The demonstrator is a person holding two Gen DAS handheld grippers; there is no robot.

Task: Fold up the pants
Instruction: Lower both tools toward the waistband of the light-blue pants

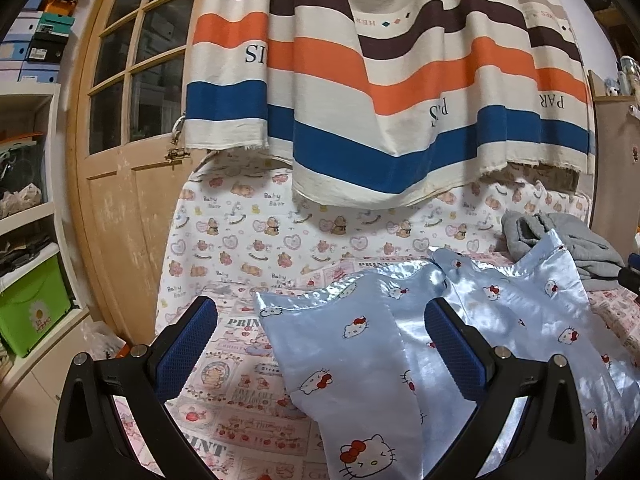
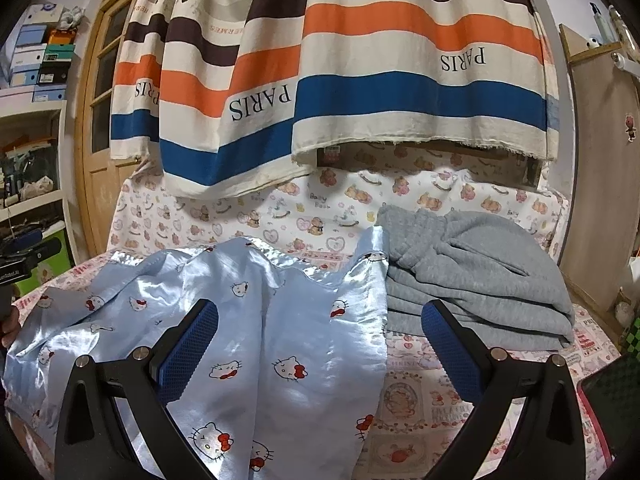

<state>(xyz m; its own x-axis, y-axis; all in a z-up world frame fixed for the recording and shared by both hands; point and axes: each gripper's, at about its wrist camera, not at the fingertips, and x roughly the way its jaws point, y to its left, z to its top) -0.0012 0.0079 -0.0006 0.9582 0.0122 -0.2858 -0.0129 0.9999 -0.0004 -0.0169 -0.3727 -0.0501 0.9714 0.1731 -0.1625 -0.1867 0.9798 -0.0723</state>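
Shiny light-blue satin pants (image 1: 400,344) with a cartoon cat print lie spread and rumpled on the patterned bed sheet (image 1: 224,412). My left gripper (image 1: 320,320) hovers open over their left part, nothing between its blue pads. In the right wrist view the same pants (image 2: 280,320) fill the lower left. My right gripper (image 2: 320,320) is open above their right edge, holding nothing. The other gripper (image 2: 28,258) shows at the far left edge of that view, with part of a hand below it.
A folded grey sweat garment (image 2: 480,280) lies on the bed right of the pants, also seen as a grey pile (image 1: 568,240). A striped curtain (image 1: 380,80) hangs over the bed's far side. A wooden door (image 1: 120,140) and shelves with boxes (image 1: 28,200) stand left.
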